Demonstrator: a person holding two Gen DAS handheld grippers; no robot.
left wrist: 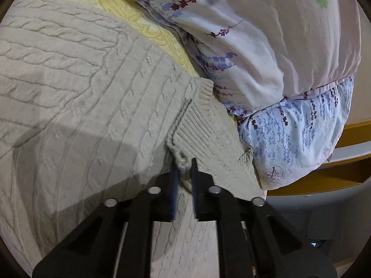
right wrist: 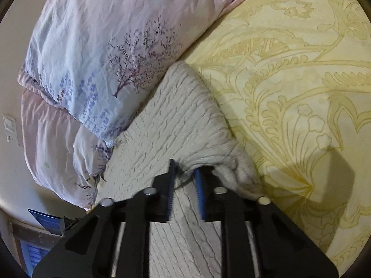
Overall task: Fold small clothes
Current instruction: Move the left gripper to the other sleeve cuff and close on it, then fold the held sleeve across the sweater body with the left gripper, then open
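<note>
Bed surface with a yellow patterned bedsheet [right wrist: 289, 88], on which a beige cable-knit sweater [left wrist: 76, 88] lies spread. Left wrist view: the sweater fills the ground to the left of a floral duvet [left wrist: 266, 53], which is heaped against the garment's ribbed hem [left wrist: 204, 129]; a strip of the sheet shows between sweater and duvet farther back. The left tongs [left wrist: 184, 169] are closed on a puckered edge of knit just beside the ribbed hem, the fabric bunched between the two dark fingers. Right wrist view: another part of the sweater runs away from the camera, with the duvet touching its left edge and bare sheet along its right edge. The right tongs [right wrist: 184, 169] are closed on a raised fold of the sweater, knit gathered between the blue-padded fingers and a rumpled lump of fabric just to their right. Beyond the duvet, a wall with a switch plate [right wrist: 10, 129] is visible.
</note>
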